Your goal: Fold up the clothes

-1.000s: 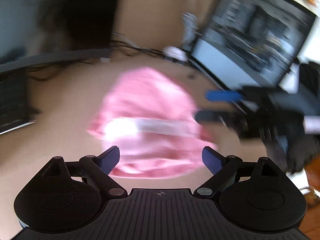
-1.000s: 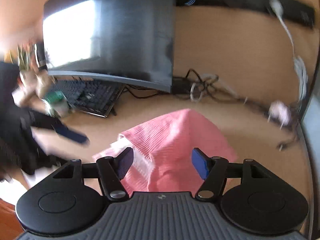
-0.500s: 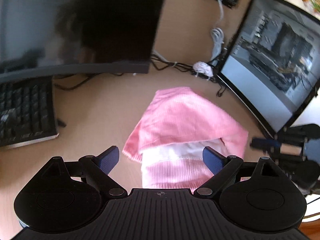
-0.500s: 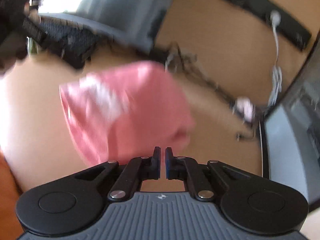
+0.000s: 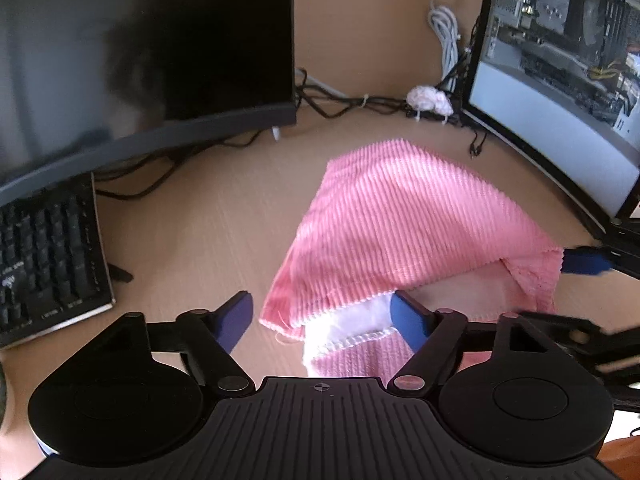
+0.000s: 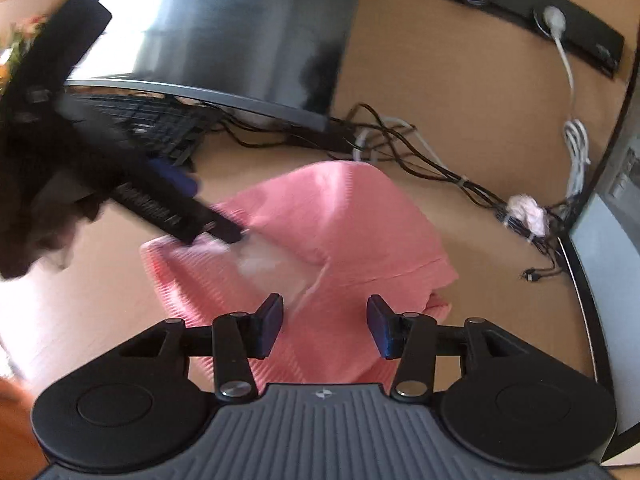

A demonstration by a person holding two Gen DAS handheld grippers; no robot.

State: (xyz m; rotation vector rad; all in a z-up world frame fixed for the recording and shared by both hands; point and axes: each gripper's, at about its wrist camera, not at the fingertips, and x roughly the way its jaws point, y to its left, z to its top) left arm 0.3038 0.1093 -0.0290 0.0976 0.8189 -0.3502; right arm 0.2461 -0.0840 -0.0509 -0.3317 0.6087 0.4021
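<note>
A pink ribbed garment (image 5: 404,216) with a white inner lining (image 5: 352,328) lies partly folded on the wooden desk (image 5: 192,232). My left gripper (image 5: 320,316) is open, its fingers astride the garment's near edge. My right gripper (image 6: 323,324) is open just above the garment (image 6: 328,232). In the left wrist view the right gripper's blue fingertip (image 5: 586,262) sits at the garment's right corner. In the right wrist view the left gripper (image 6: 172,208) reaches over the garment's left side.
A dark monitor (image 5: 144,52) and a black keyboard (image 5: 48,252) stand at the left. A second lit monitor (image 5: 560,80) stands at the right. Cables (image 5: 352,102) and a white wad (image 5: 430,98) lie at the back of the desk.
My right gripper was shut half a second ago and has opened over the garment. Both grippers have moved in closer to the garment.
</note>
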